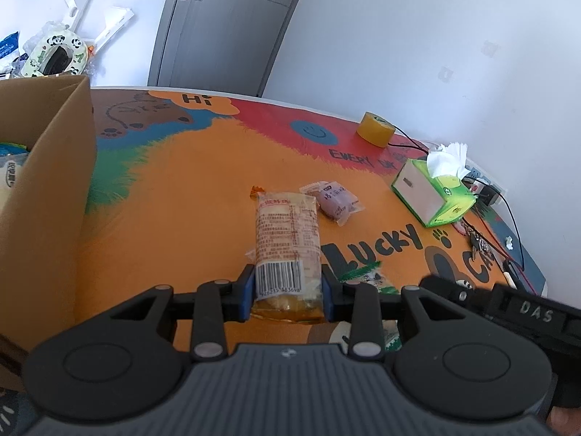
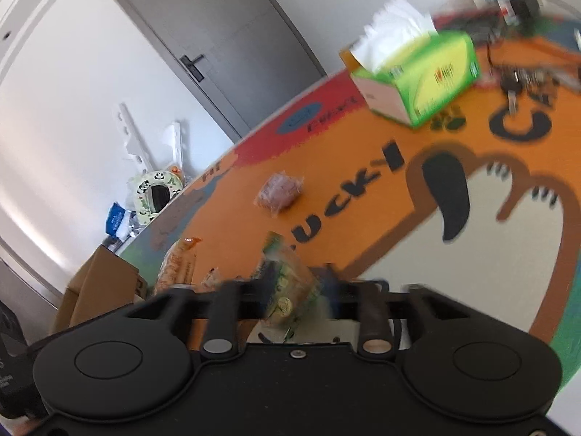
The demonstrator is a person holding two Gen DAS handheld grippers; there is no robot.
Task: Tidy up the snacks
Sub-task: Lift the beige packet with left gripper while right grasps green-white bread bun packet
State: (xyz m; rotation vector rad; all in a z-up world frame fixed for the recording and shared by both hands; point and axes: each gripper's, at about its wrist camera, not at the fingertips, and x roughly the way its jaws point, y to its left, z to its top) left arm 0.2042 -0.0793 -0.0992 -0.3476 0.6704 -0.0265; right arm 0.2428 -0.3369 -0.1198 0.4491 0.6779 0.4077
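Note:
My left gripper (image 1: 288, 290) is shut on the near end of a long clear packet of orange cake (image 1: 287, 232) with a barcode label, which lies on the colourful table mat (image 1: 181, 200). Just beyond it lies a small purple snack packet (image 1: 336, 201). A green snack packet (image 1: 366, 276) sits to the right of the left fingers. In the blurred right wrist view that green packet (image 2: 287, 283) lies between the fingers of my right gripper (image 2: 299, 279), whose jaws stand apart with a gap at the right pad. The purple packet (image 2: 279, 189) lies farther out.
An open cardboard box (image 1: 47, 181) with items inside stands at the table's left. A green tissue box (image 1: 435, 192), a yellow tape roll (image 1: 376, 129), keys (image 1: 479, 243) and cables sit at the right. A grey door and white wall lie behind.

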